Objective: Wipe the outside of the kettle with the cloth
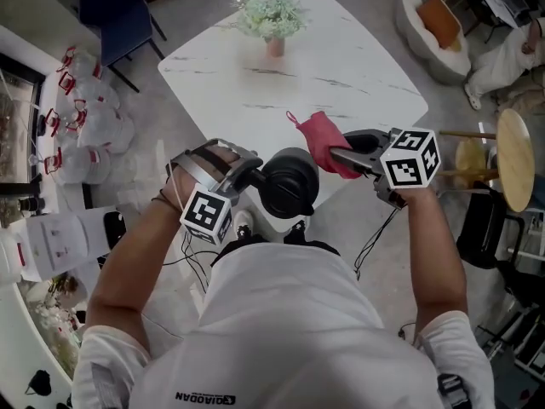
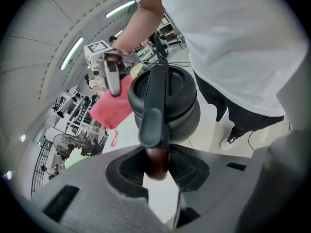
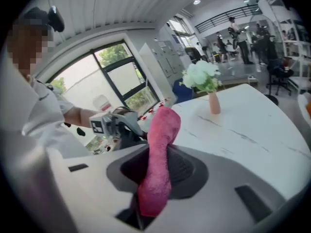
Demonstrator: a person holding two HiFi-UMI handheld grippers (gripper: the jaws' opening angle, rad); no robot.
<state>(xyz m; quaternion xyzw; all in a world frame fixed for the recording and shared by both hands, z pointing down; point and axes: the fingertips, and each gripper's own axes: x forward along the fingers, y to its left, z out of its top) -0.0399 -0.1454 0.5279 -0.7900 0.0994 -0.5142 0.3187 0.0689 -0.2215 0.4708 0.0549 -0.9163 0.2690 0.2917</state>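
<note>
The left gripper [image 1: 247, 177] has its jaws part-way closed on the black kettle's [image 1: 289, 181] handle [image 2: 154, 115], clamping it from both sides. It holds the kettle over the near edge of the white table [image 1: 341, 66]. Just right of the kettle, by its upper side, is the pink cloth [image 1: 322, 141]; whether the two touch is unclear. The right gripper [image 1: 345, 154] pinches that cloth tightly between its jaws. A vase of flowers [image 1: 272, 20] stands near the table's far edge.
</note>
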